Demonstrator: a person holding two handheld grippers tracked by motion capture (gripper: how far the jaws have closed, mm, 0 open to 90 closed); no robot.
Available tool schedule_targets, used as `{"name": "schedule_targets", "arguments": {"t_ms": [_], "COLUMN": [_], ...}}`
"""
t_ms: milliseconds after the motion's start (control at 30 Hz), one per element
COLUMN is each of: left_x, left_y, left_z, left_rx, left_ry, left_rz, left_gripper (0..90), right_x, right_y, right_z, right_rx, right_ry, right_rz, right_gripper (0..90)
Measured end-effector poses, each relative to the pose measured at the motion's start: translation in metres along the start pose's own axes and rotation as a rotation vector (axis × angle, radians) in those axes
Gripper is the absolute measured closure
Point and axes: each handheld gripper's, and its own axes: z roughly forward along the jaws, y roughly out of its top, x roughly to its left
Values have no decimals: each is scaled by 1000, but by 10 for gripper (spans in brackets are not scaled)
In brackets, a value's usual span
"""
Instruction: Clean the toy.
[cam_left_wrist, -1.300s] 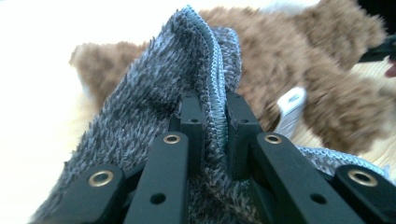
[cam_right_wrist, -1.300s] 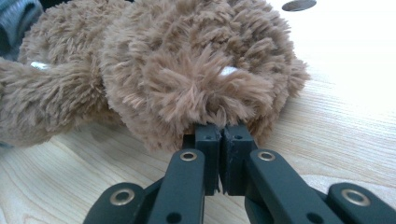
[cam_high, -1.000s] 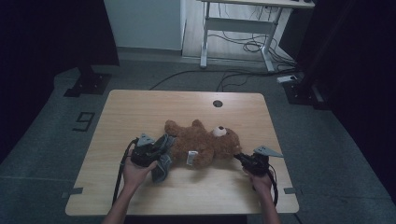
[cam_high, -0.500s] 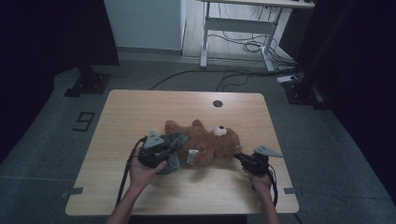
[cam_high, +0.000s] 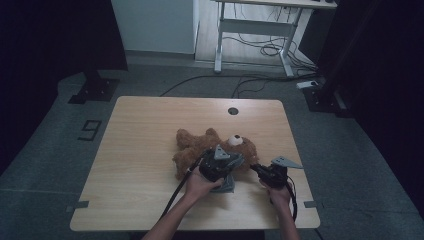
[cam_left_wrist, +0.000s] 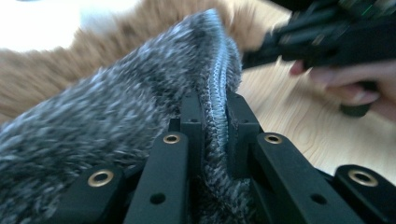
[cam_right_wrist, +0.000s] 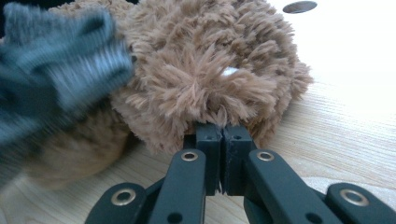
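Room: dark floor, a white desk far off, cables beneath it.
Table (cam_high: 150, 130): pale wood, a round hole (cam_high: 233, 111) near its far edge.
Bear (cam_high: 200, 145): brown plush, lying near the table's middle, head to the right.
Knit (cam_left_wrist: 116, 112): grey garment, at the bear's near side.
Left gripper (cam_high: 220, 162): jaws pinching the knit's ribbed edge; a second ago it was further left, so the knit is being drawn rightward over the bear, likely dressing it.
Right gripper (cam_right_wrist: 222, 135): jaws pressed together on the fur at the head's near edge, steadying it as before.
Unclear: the knit's shape and opening, blurred by motion; the left gripper covers the bear's middle.
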Motion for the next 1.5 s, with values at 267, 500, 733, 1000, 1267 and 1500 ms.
{"name": "schedule_targets", "arguments": {"t_ms": [267,500,733,1000,1267,1500], "left_x": [8,7,1,6,-1,-5], "left_y": [-19,-24,1,34,12,-1], "left_z": [4,3,-15,-4,23,30], "left_rx": [29,26,-65,-56,18,62], "left_ry": [-17,-25,-19,-20,-69,-82], "left_rz": [-35,-43,-3,-2,-9,-1], "left_gripper": [793,794,794,793,794,793], "right_x": [0,0,0,0,-2,-3], "right_y": [0,-1,-1,-1,-2,-3], "right_z": [1,1,1,2,2,3], "right_rx": [9,10,4,5,15,26], "right_ry": [-2,-2,0,4,2,-2], "right_rz": [-1,1,4,5,16,19], "right_gripper": [874,874,874,875,876,876]}}
